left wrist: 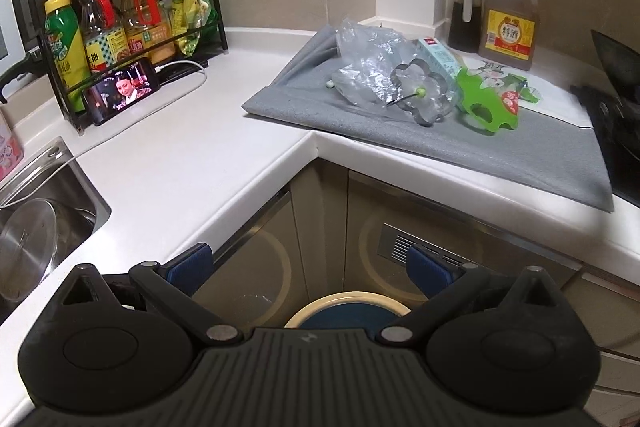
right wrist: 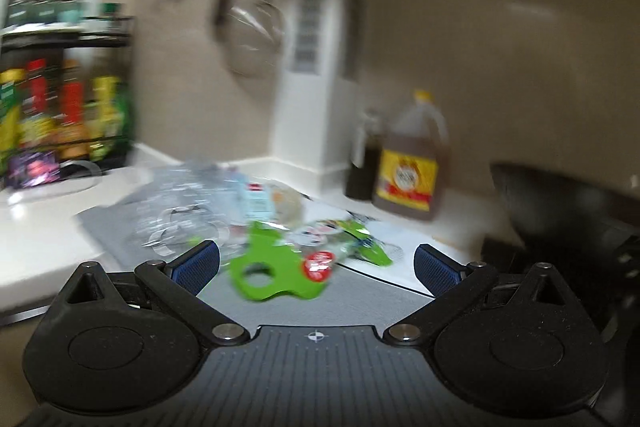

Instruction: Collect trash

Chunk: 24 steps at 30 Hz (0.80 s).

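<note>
Crinkled clear plastic bag [left wrist: 372, 63] lies on grey mat [left wrist: 460, 155], corner surface [left wrist: 180, 155]. We judge it light, limp, slippery; pinch bunched fold. Left claw [left wrist: 310, 267], right claw [right wrist: 316, 261]: both wide open, empty.

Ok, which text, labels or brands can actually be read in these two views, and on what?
"料酒": yellow label of the big jug.
"生抽": label of the red-capped bottle in the rack.
Green bottle, small carton, snack wrapper: print too small to read.
Right wrist view: all blurred.
</note>
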### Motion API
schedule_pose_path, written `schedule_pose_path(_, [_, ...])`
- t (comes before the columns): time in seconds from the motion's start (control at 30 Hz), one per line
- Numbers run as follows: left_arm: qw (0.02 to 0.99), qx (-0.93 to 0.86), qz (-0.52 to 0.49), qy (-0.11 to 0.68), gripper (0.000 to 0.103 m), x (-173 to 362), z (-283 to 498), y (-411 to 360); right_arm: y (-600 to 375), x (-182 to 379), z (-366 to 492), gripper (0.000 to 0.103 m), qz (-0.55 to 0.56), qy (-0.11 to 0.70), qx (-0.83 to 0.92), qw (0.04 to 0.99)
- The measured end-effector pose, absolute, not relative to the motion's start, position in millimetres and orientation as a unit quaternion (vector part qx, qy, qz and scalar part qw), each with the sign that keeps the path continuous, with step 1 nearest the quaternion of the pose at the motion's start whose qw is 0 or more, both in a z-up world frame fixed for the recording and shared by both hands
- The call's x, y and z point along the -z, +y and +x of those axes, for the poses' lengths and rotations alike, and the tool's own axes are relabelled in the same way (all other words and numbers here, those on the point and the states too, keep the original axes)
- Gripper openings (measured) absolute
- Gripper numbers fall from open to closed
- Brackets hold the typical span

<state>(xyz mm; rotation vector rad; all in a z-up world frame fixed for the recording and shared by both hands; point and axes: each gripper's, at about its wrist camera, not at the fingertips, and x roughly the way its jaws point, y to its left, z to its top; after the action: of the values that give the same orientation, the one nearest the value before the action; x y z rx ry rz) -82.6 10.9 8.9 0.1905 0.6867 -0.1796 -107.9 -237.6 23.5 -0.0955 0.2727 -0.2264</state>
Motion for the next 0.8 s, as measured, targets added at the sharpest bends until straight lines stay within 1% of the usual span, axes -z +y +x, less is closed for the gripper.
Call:
schedule_pose_path(0.1, [0.933,0.102,0.096,0.330,0.103,-9.4,-92.0,11.0,-221.6,-26.2,-138.4,0.103,-0.056,0.133,0.097,0.985])
schedule_pose_path(0.27, [0.934,0.105,0.103,0.327,0.103,-7.8,-99.8,9.8,-213.5,-43.8,-169.7,0.103,-0.022,0.143,0.076,0.986])
schedule_pose_path(0.33, [0.935,0.103,0.103,0.325,0.103,-8.0,-101.0,11.2,-214.7,-59.9,-181.0,0.103,-0.013,0.121,0.071,0.990])
schedule_pose_path(0.47, [0.934,0.099,0.096,0.329,0.103,-8.2,-100.3,15.7,-222.9,-107.7,-204.2,0.103,-0.020,0.050,0.066,0.996])
schedule_pose_path(0.53, [0.935,0.098,0.092,0.329,0.103,-9.1,-99.6,18.6,-230.4,-130.7,-209.2,0.103,-0.019,0.029,0.065,0.997])
schedule_pose_path(0.67, [0.937,0.092,0.095,0.325,0.103,-11.8,-98.6,21.7,-254.7,-175.1,-224.1,0.103,0.028,0.001,0.046,0.999])
schedule_pose_path(0.73, [0.938,0.090,0.095,0.321,0.103,-13.7,-98.4,22.5,-266.7,-196.1,-237.5,0.103,0.050,-0.027,0.034,0.998])
schedule_pose_path(0.8, [0.939,0.091,0.090,0.318,0.103,-14.8,-98.1,23.6,-275.7,-206.2,-244.0,0.103,0.061,-0.048,0.034,0.996])
